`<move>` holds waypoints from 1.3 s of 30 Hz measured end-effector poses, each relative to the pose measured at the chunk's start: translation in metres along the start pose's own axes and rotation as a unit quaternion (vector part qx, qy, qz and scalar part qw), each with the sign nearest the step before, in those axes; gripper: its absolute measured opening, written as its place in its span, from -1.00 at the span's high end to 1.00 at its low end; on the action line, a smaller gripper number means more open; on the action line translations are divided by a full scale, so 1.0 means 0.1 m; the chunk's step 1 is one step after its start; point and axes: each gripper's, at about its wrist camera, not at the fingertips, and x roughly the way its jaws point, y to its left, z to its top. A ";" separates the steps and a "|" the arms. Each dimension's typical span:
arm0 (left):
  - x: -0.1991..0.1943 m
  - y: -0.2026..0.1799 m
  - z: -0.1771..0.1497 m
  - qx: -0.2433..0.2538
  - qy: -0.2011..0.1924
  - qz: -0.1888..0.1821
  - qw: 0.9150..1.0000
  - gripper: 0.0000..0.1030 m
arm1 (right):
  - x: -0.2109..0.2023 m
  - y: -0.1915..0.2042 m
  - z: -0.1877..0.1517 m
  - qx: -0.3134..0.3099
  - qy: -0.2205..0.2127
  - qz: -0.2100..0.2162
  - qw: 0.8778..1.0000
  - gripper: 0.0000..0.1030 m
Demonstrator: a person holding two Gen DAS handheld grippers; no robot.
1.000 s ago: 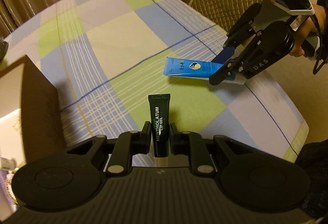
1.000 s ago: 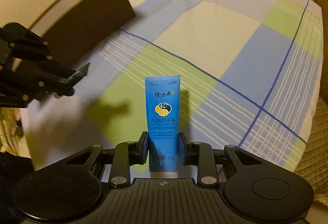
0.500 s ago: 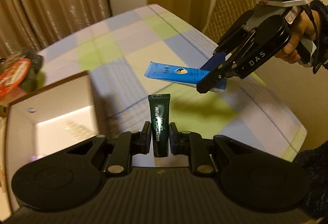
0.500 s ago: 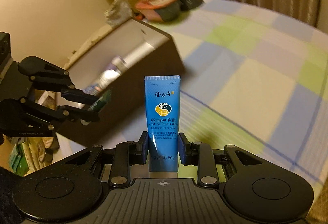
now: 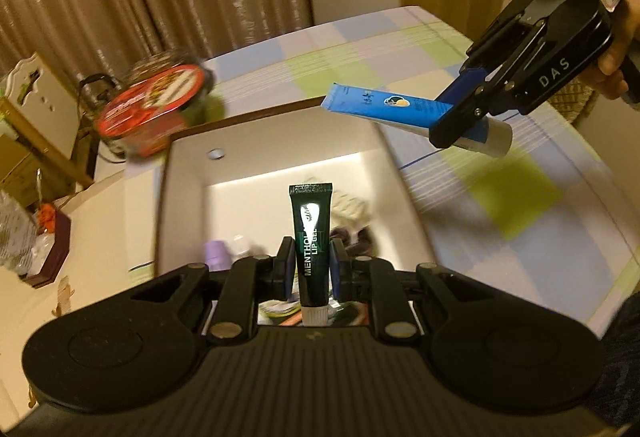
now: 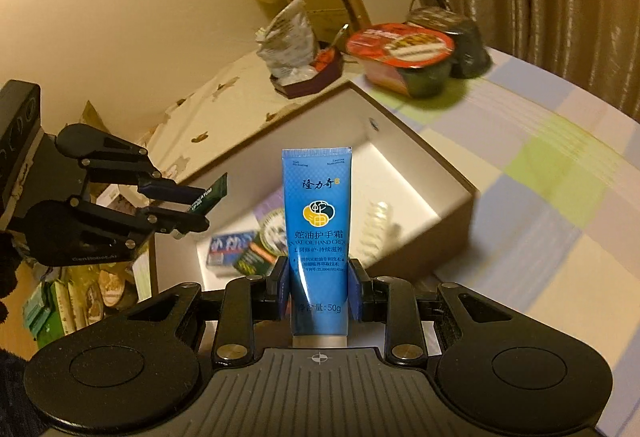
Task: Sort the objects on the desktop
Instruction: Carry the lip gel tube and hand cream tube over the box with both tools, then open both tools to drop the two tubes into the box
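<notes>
1. Glossy dark-green lip gel tube (image 5: 311,237), flat-crimped, is clamped in the left gripper (image 5: 310,269) above the box (image 5: 276,117).
2. Blue hand cream tube (image 6: 318,233) is clamped in the right gripper (image 6: 320,287).
3. Brown box with white lining holds small packets (image 6: 232,249), blurred.

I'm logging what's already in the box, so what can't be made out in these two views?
- Items on the box floor: motion-blurred in both views, partly hidden by the hand cream tube and the lip gel tube.
- Red-lidded bowl: print blurred.
- Person's hand: cut off by the left view's edge.
</notes>
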 end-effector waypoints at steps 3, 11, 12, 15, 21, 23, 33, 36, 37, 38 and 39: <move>-0.02 0.20 -0.12 -0.007 0.000 0.000 1.000 0.73 | 0.18 0.10 0.14 0.001 0.006 -0.003 1.000 0.45; 0.04 0.60 -0.26 0.000 0.005 -0.013 1.000 0.73 | 0.57 0.21 0.33 0.004 0.035 -0.045 0.998 0.45; 0.07 0.63 -0.26 0.003 0.006 -0.015 1.000 0.73 | 0.62 0.20 0.35 0.003 0.039 -0.053 0.998 0.45; 0.18 0.73 -0.22 0.011 0.007 -0.024 1.000 0.73 | 0.75 0.17 0.38 0.008 0.049 -0.069 0.996 0.45; 0.48 0.90 -0.01 0.032 0.003 -0.049 0.998 0.73 | 0.89 0.05 0.44 0.017 0.059 -0.101 0.993 0.45; 0.62 0.93 0.08 0.041 0.005 -0.056 0.998 0.73 | 0.90 0.02 0.47 0.018 0.062 -0.107 0.992 0.45; 1.29 0.99 0.36 0.067 0.034 -0.079 0.994 0.73 | 1.05 -0.21 0.56 0.016 0.084 -0.125 0.988 0.45; 1.47 1.01 0.38 0.065 0.042 -0.078 0.994 0.73 | 1.12 -0.28 0.60 -0.001 0.096 -0.127 0.987 0.45; 1.52 1.01 0.38 0.065 0.043 -0.074 0.994 0.72 | 1.15 -0.29 0.62 -0.008 0.100 -0.127 0.987 0.45; 1.57 1.00 0.38 0.072 0.043 -0.070 0.994 0.71 | 1.16 -0.29 0.62 -0.014 0.103 -0.128 0.986 0.45; 1.60 1.00 0.38 0.074 0.043 -0.064 0.994 0.68 | 1.19 -0.30 0.63 -0.021 0.107 -0.130 0.986 0.45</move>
